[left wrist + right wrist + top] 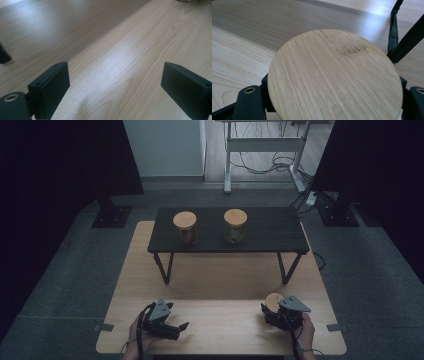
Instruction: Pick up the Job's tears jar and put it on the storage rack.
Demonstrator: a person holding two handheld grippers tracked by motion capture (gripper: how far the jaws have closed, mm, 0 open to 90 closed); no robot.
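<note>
A jar with a round bamboo lid [334, 75] is held in the right claw [278, 311], the jaws being pressed against its sides below the lid. The jar is located at the near right of the light wooden tabletop [225, 275], in front of the black low shelf [265, 237]. On that shelf, two further lidded jars [185, 227] are placed side by side. The left claw [176, 330] is held wide apart and empty, in front of the shelf at the near left.
</note>
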